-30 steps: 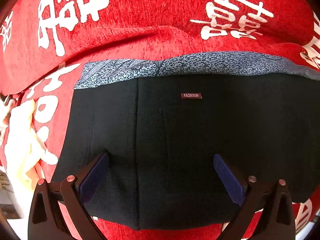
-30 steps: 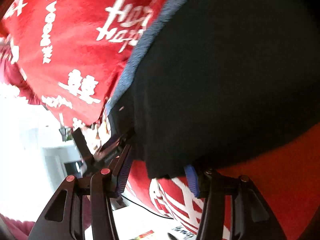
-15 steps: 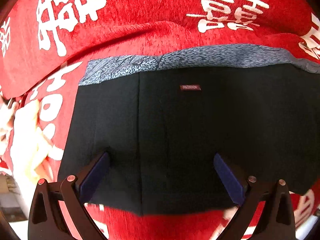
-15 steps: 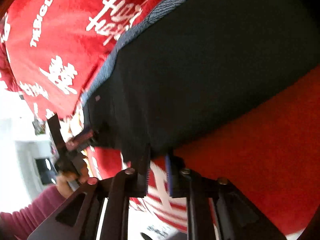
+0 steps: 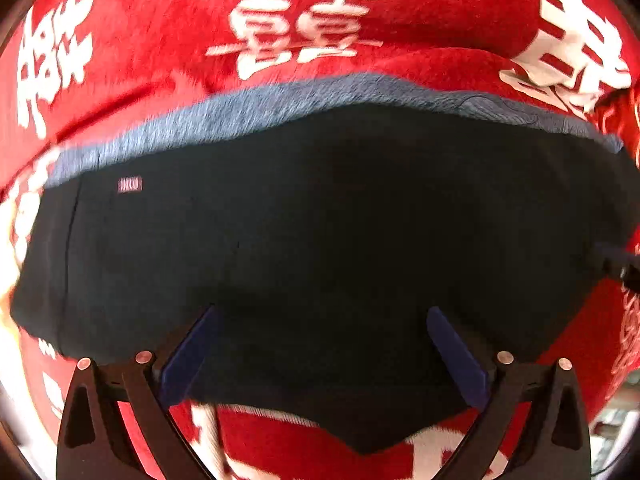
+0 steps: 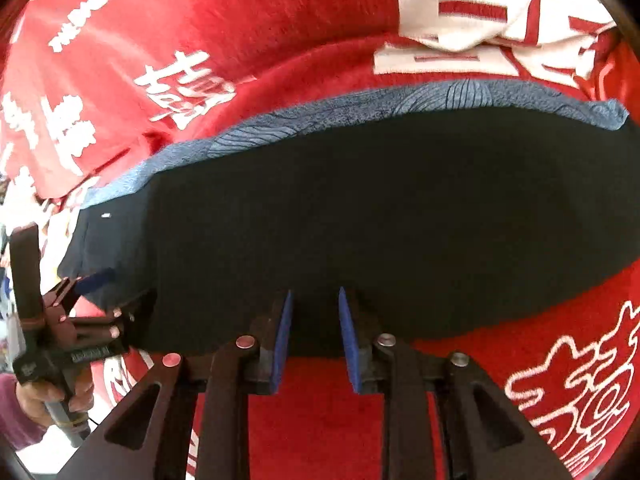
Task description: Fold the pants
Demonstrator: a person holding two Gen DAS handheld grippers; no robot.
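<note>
Black pants (image 5: 320, 232) folded flat on a red blanket (image 5: 160, 20) with big white signs, filling the middle of both views. Blue-grey waistband (image 5: 280, 100) along the top edge of the dark cloth, curved like a bow. Tiny pinkish label (image 5: 130, 185) at the upper left of the black cloth in the left wrist view, too blurred to read.

Left gripper (image 5: 320, 344) at the bottom of its own frame, jaws spread wide, blue pads (image 5: 188, 356) far apart, nothing pinched. Dark cloth between and under the fingers, maybe touched, hard to say from this blurry view. Same left gripper (image 6: 100, 288) also at the lower left of the right wrist view, at the near left corner of the pants, held by a hand (image 6: 52, 396) in a purple sleeve (image 6: 12, 416).

Right gripper (image 6: 314, 340) at the bottom middle of its frame, jaws only a little apart and opening. Blue pads (image 6: 282, 344) on each side of the near edge of the pants, a clear gap showing, nothing squeezed. Red blanket under the fingers, white swirls (image 6: 580, 392) at the lower right.
</note>
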